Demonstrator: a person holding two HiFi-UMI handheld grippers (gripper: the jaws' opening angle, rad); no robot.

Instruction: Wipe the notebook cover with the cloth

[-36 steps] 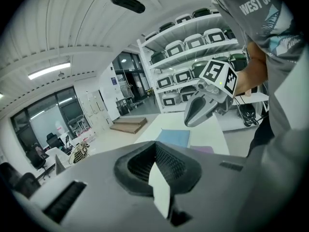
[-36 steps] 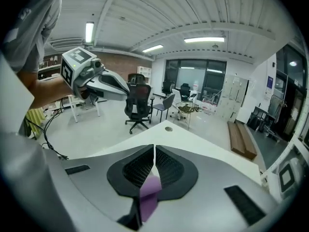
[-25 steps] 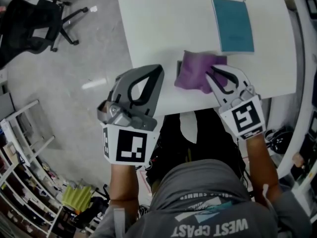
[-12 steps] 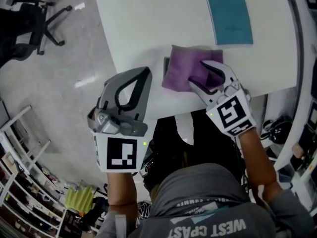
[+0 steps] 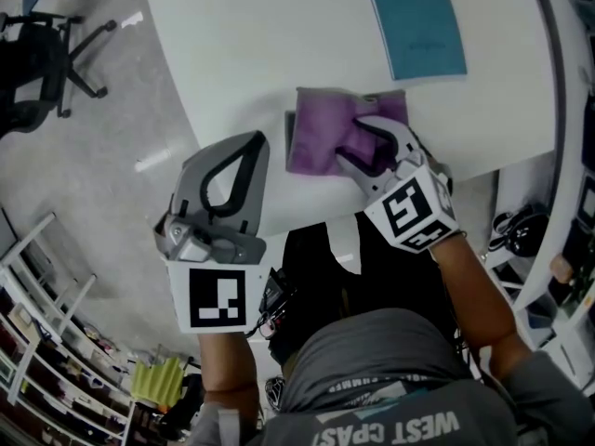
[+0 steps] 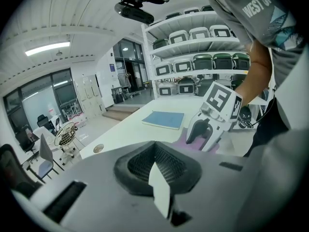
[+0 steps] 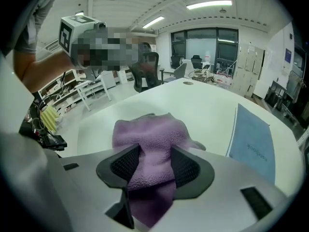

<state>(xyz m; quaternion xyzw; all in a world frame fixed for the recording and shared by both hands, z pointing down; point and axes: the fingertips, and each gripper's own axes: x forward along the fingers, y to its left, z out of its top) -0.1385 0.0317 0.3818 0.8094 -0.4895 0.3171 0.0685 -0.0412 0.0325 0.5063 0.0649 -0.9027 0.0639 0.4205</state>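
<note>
Two pale jaws of the right gripper [image 5: 353, 140] [image 7: 154, 153] are standing wide apart, having just been opening, and are straddling a crumpled purple fleece cloth [image 5: 321, 137] [image 7: 149, 127] without clamping it. The cloth is lying bunched between the dark ribbed pads [image 7: 126, 164] and spreading out beyond their tips. It is resting on a white round-edged table [image 5: 251, 54] [image 7: 207, 103], close to the near edge. A flat teal rectangular notebook [image 5: 414, 17] [image 7: 251, 139] [image 6: 164, 120] is lying closed on the same table, farther from the person and right of the cloth, near it but not touching. The left gripper [image 5: 249, 147] [image 6: 157, 163] is hovering at the table's near-left edge, beside the cloth and apart from it, its jaws pressing together on nothing. A black office chair [image 5: 37, 63] is standing on the grey floor beyond.
</note>
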